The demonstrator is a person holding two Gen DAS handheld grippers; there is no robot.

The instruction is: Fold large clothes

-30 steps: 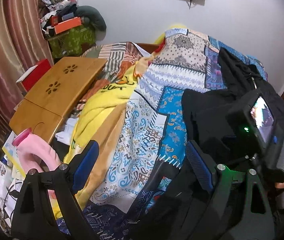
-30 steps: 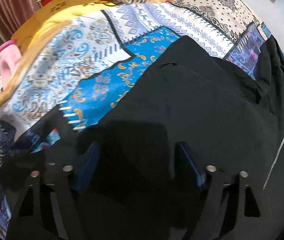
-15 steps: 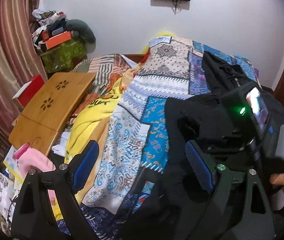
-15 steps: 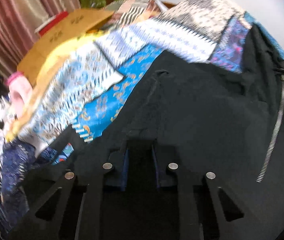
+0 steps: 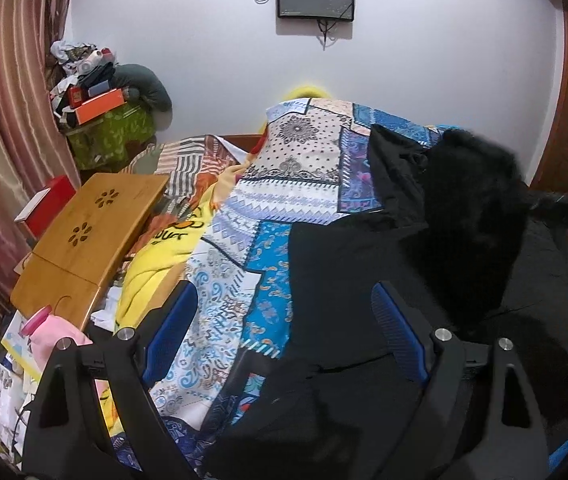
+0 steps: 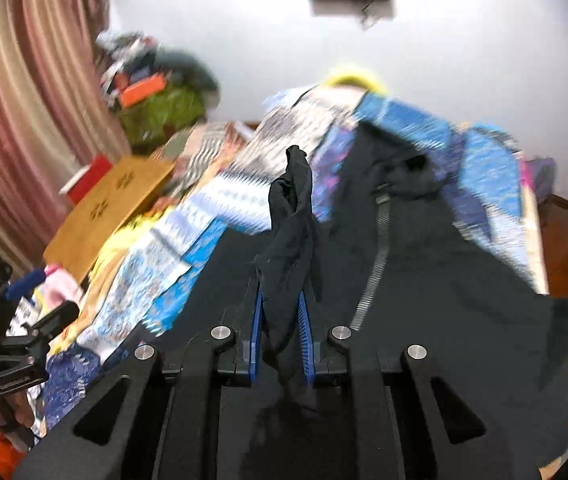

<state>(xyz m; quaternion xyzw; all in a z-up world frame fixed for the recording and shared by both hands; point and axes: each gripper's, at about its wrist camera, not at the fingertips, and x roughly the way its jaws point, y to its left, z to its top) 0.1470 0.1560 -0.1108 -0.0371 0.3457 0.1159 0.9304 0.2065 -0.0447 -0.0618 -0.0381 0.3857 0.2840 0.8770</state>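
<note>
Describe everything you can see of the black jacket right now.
The black jacket is a large garment of matte dark fabric with a metal zipper down its front. It lies spread on the patchwork bedspread, its upper part bunched. The right claw has just closed on a gathered fold, which stands up between its blue pads. The left claw hangs open over the jacket's edge, gripping nothing.

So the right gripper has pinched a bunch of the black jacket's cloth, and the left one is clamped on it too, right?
Not quite. The right gripper is shut on a bunch of the black jacket, its jaws having just closed, but the left gripper is open: the left wrist view shows its blue pads spread wide above the cloth, gripping nothing.
</note>
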